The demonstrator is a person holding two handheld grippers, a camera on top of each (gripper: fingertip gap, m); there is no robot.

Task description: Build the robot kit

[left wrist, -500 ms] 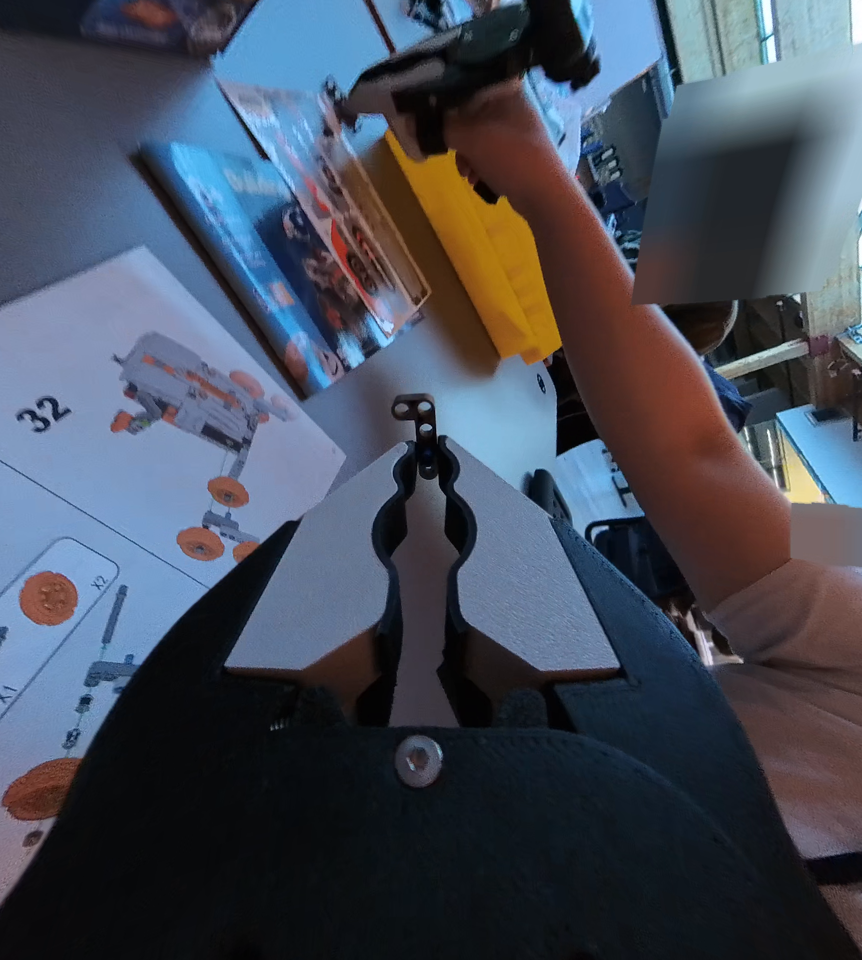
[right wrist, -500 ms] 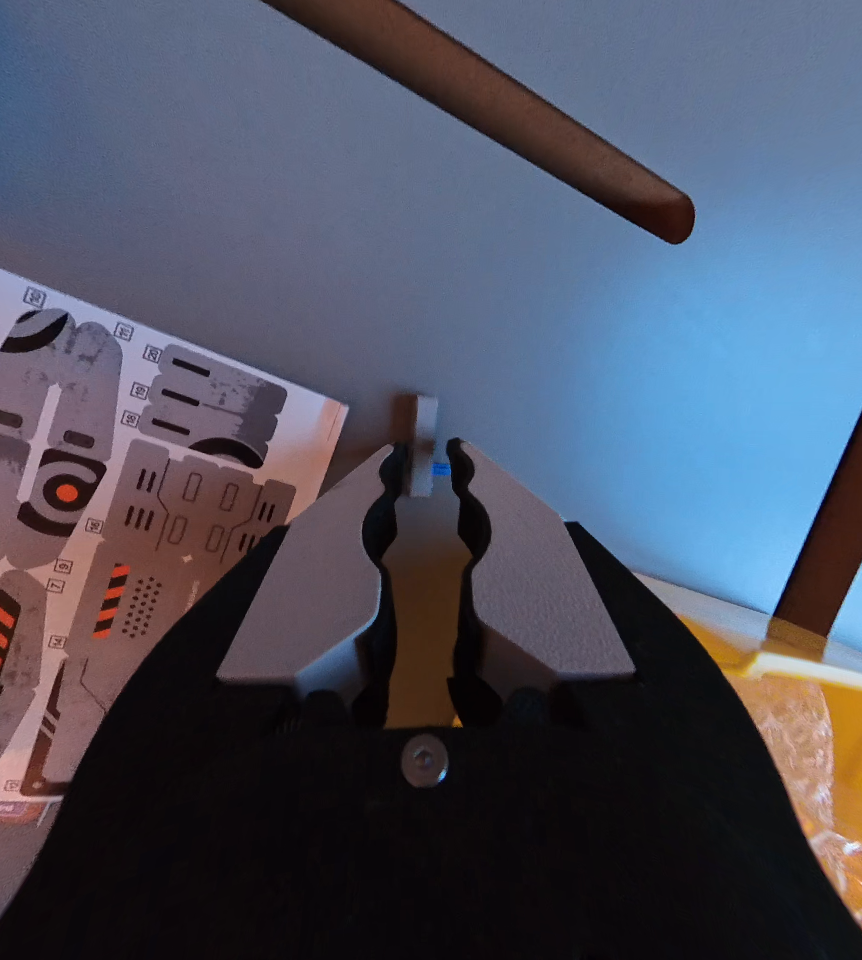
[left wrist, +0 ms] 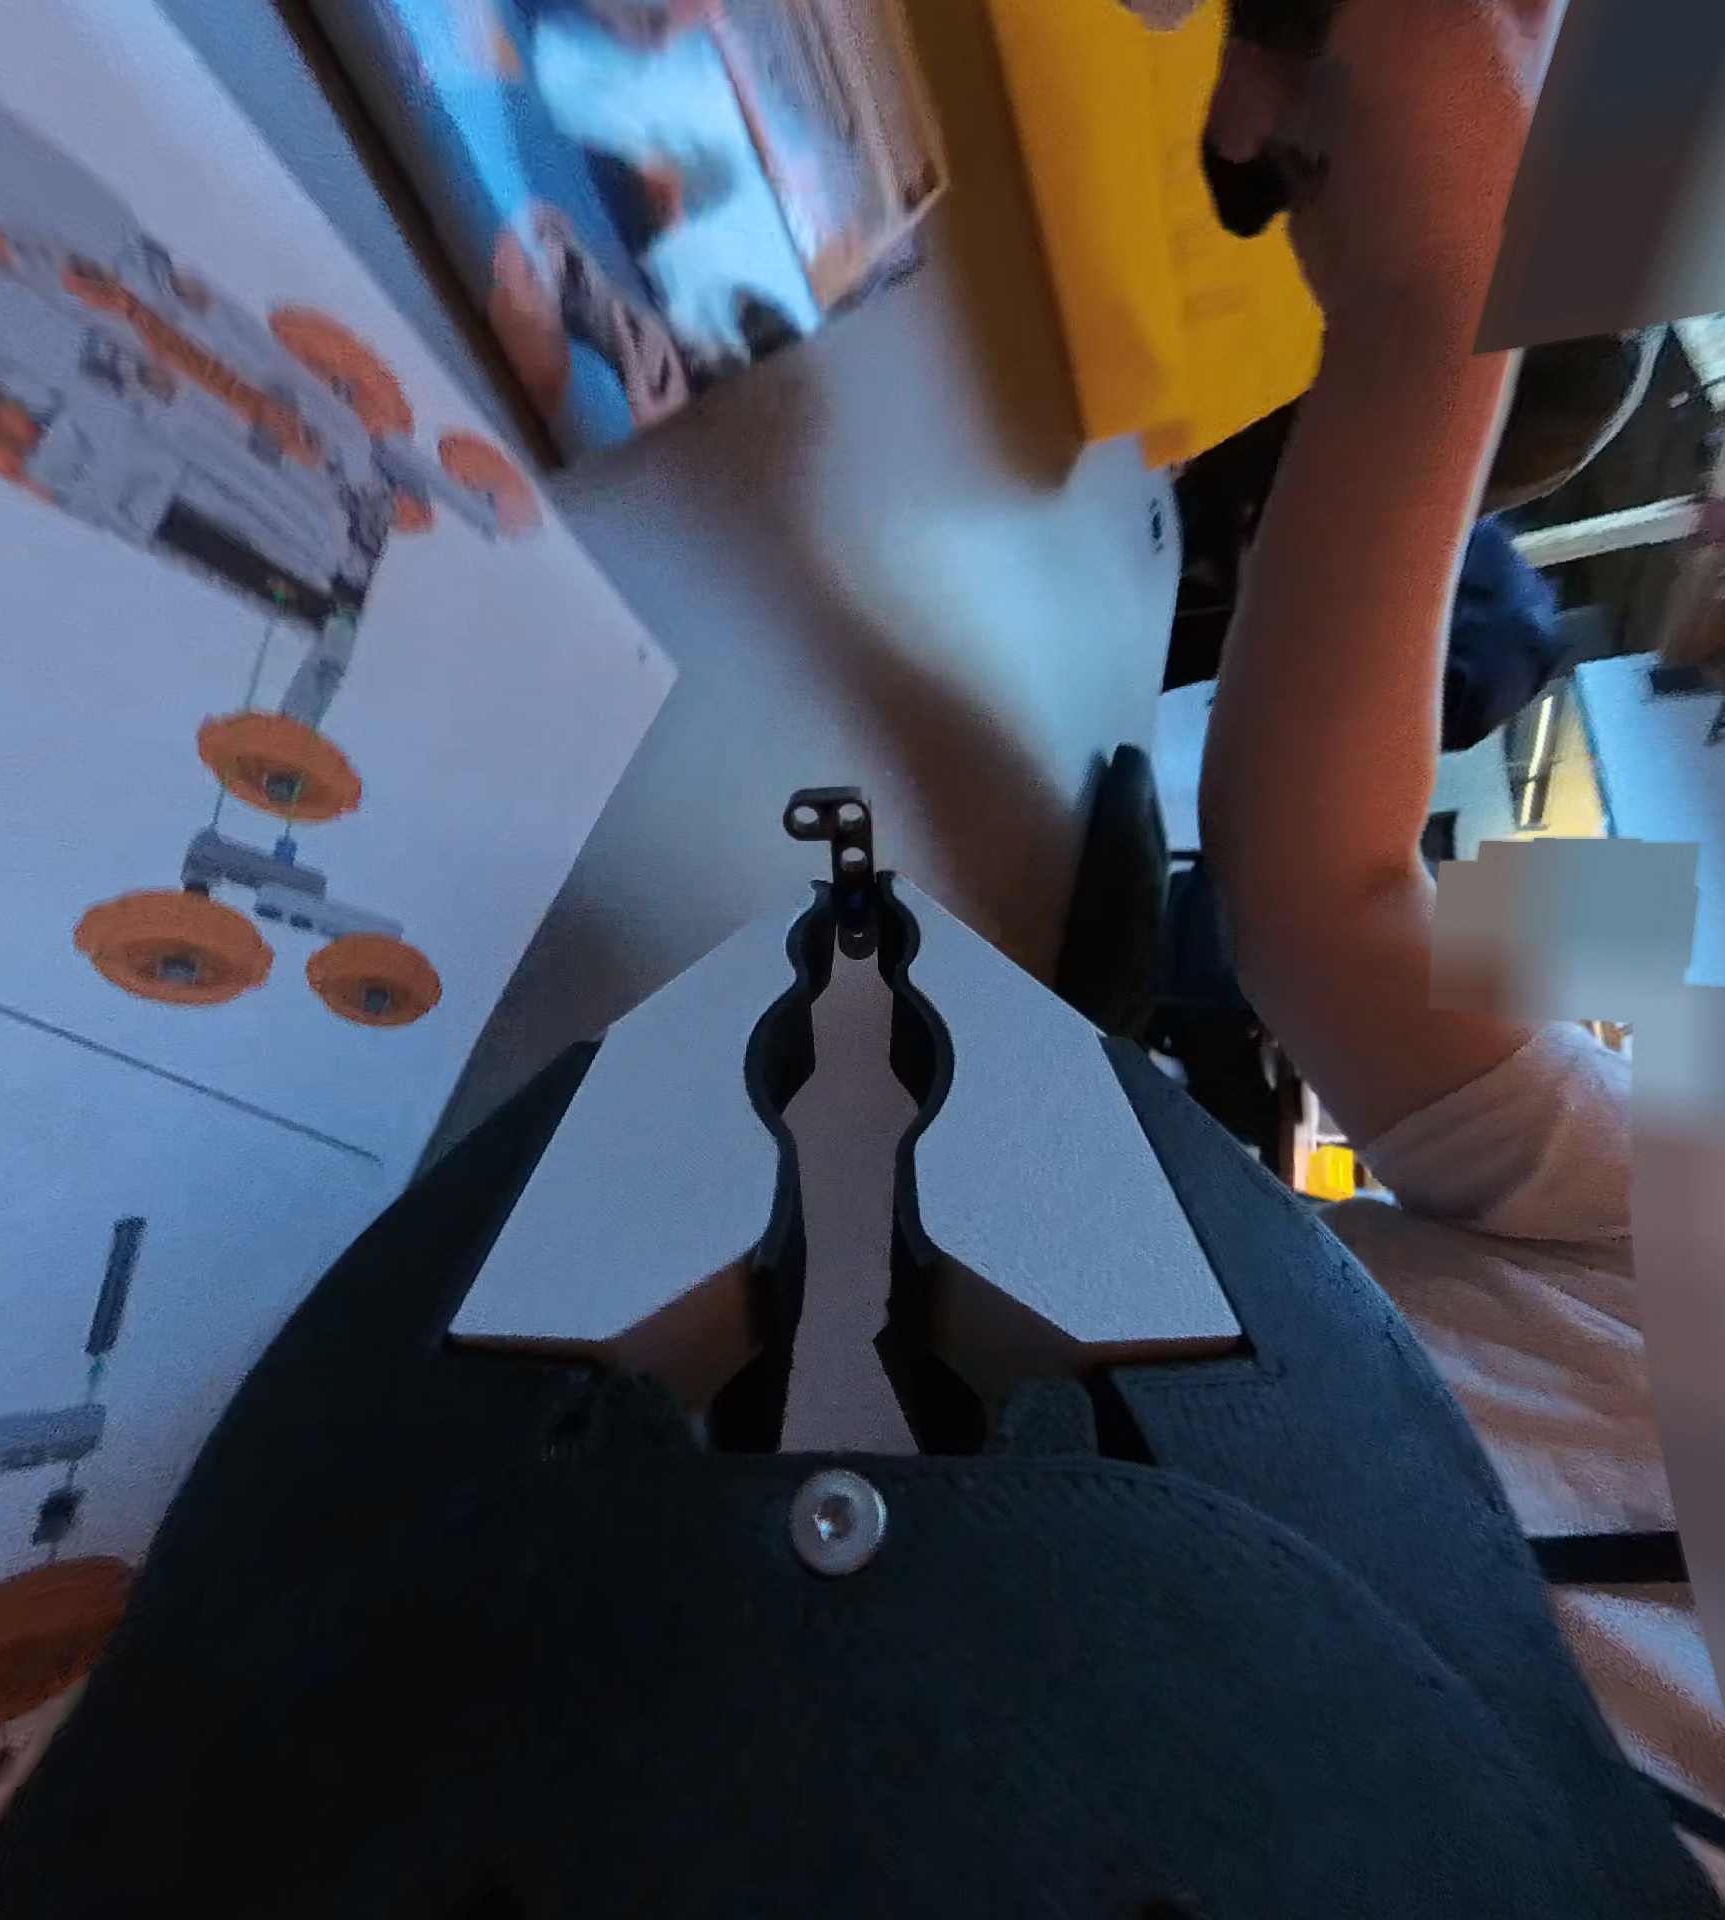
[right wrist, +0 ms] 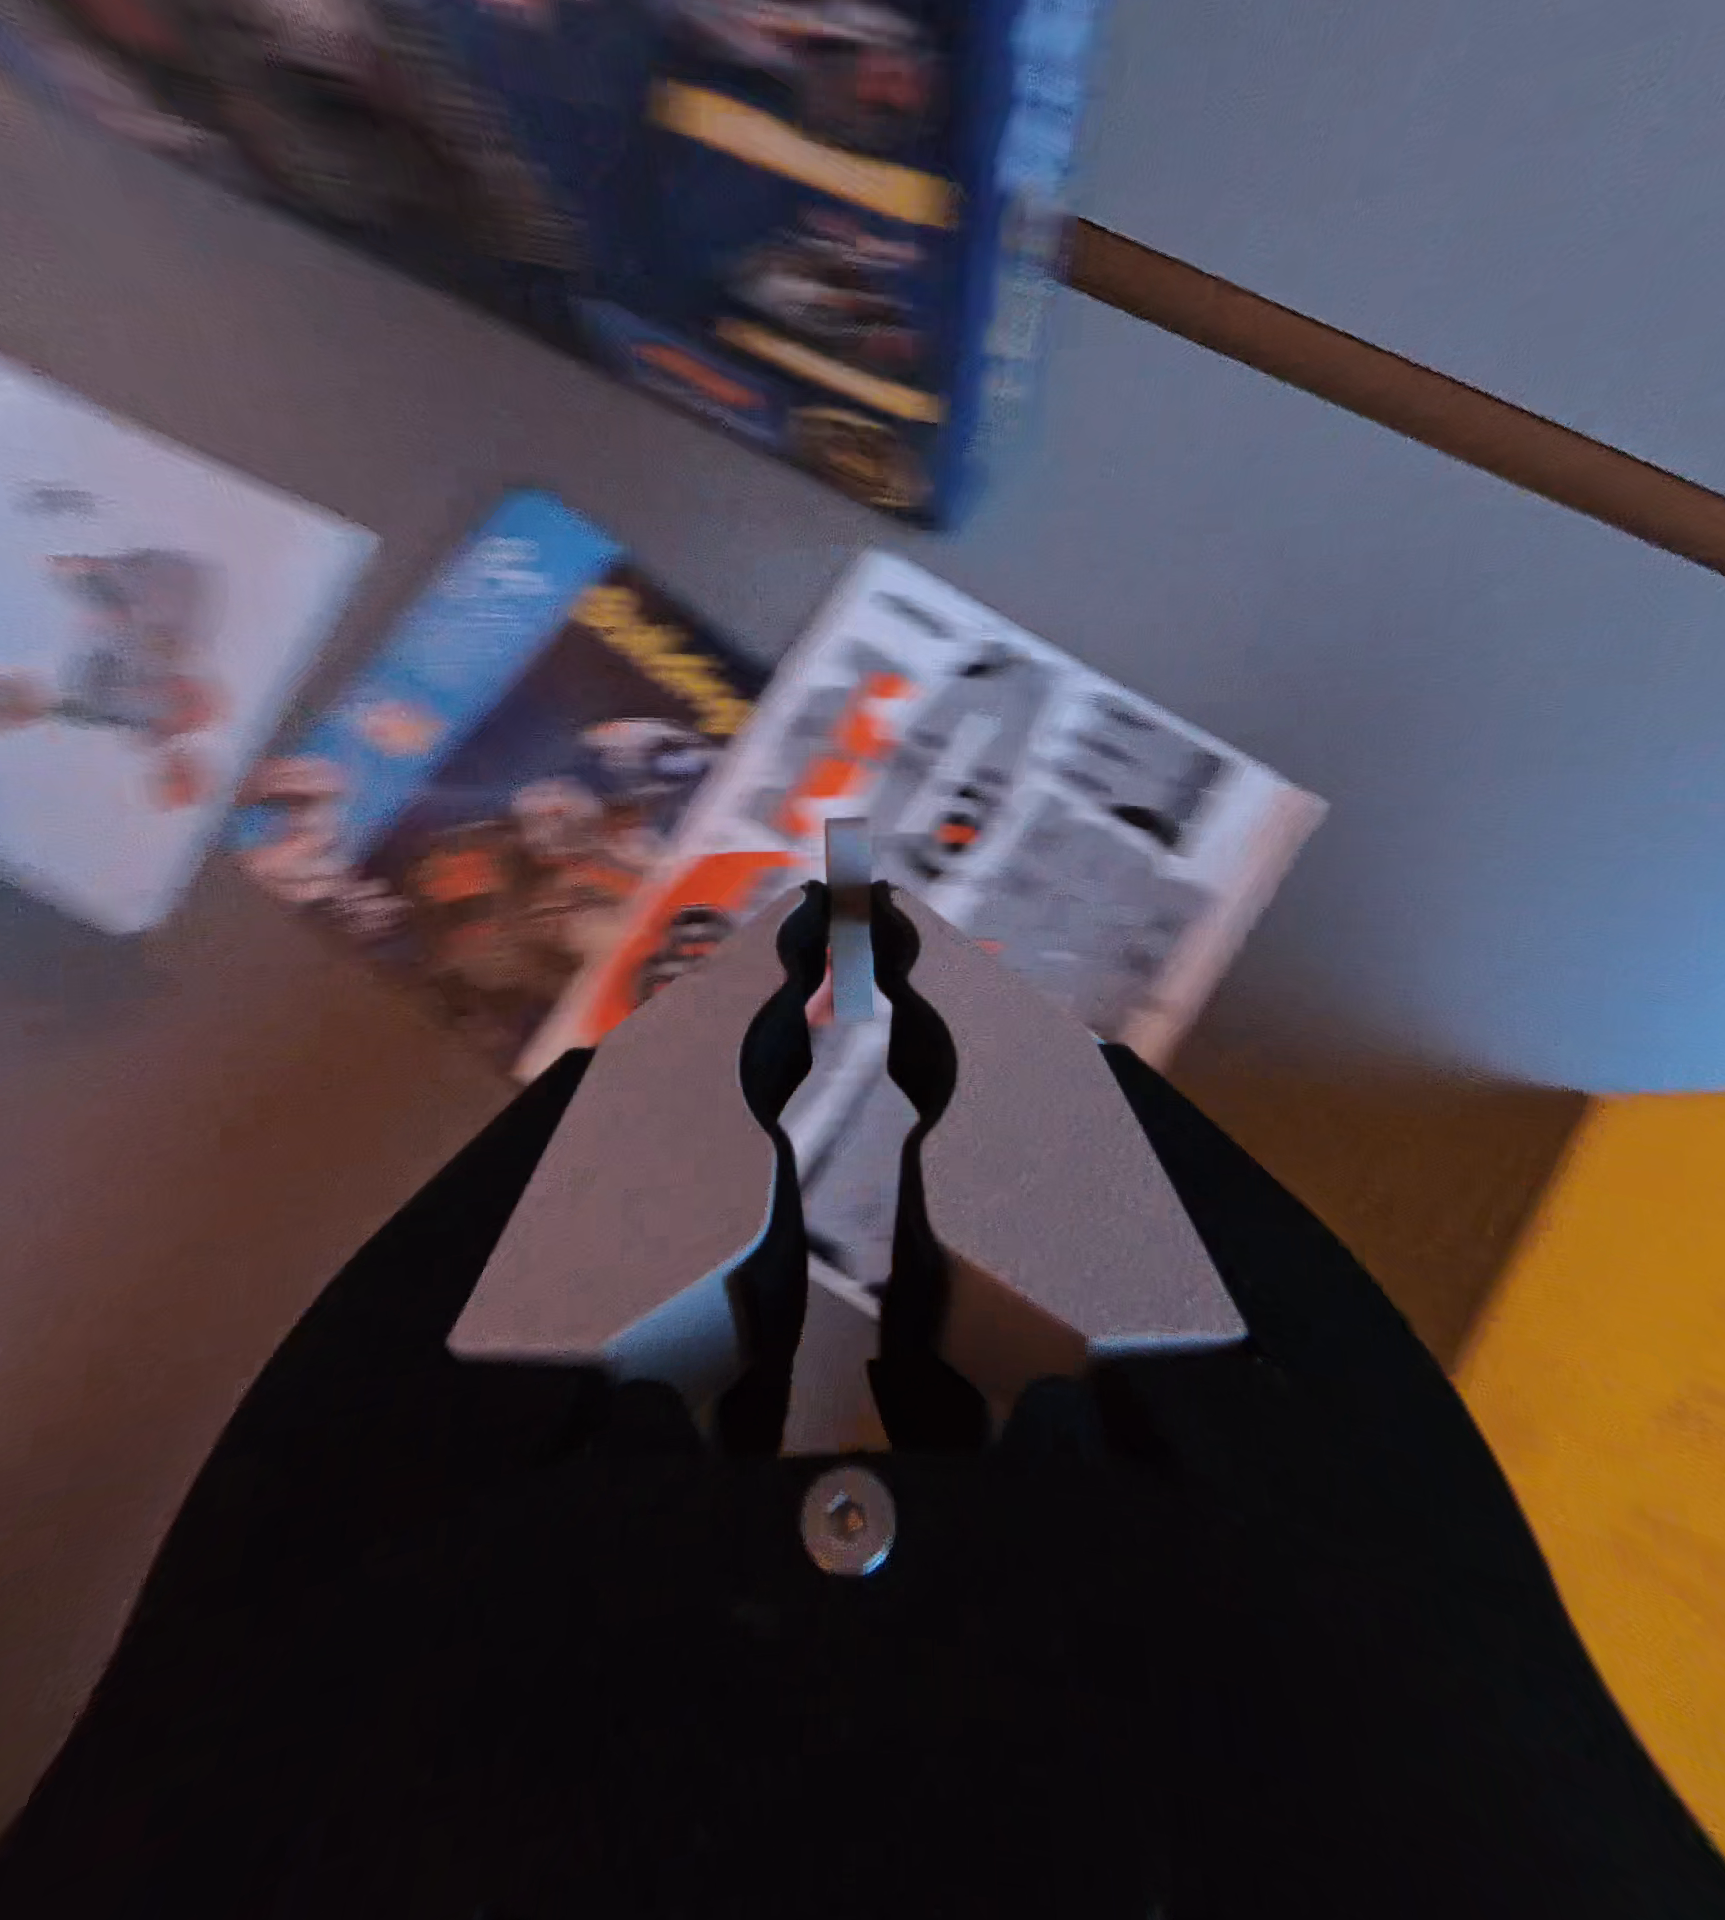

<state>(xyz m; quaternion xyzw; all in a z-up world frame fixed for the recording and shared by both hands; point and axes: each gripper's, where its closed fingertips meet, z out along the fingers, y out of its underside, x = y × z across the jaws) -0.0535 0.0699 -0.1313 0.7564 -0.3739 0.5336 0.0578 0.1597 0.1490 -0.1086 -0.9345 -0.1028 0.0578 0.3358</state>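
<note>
Black angled beam piece (left wrist: 830, 831) with holes sits pinched right at the tips of the left tongs (left wrist: 845, 902), sticking out forward past them, its short leg bent toward the left. Both jaws are squeezed in on its lower end, so it's held up off the grey table (left wrist: 806, 582).

Left of those tongs lies the open instruction booklet (left wrist: 162, 831) (orange wheels all over the page), and ahead of them, further off, a blue picture booklet (left wrist: 629, 208) and a yellow box (left wrist: 1149, 229). A person's bare forearm (left wrist: 1357, 675) crosses on the right side.

Right tongs (right wrist: 847, 904) are clamped on a small pale grey piece (right wrist: 847, 914), a thin flat-looking bar standing upright between the tips and poking a bit beyond them. Past it on the table is a sticker sheet (right wrist: 1045, 769) with grey and orange shapes, a blue booklet just left of that, and a dark blue box (right wrist: 733, 208) farther ahead. Everything here is motion-blurred, so details are mushy. Yellow box shows at the lower right of these tongs.
</note>
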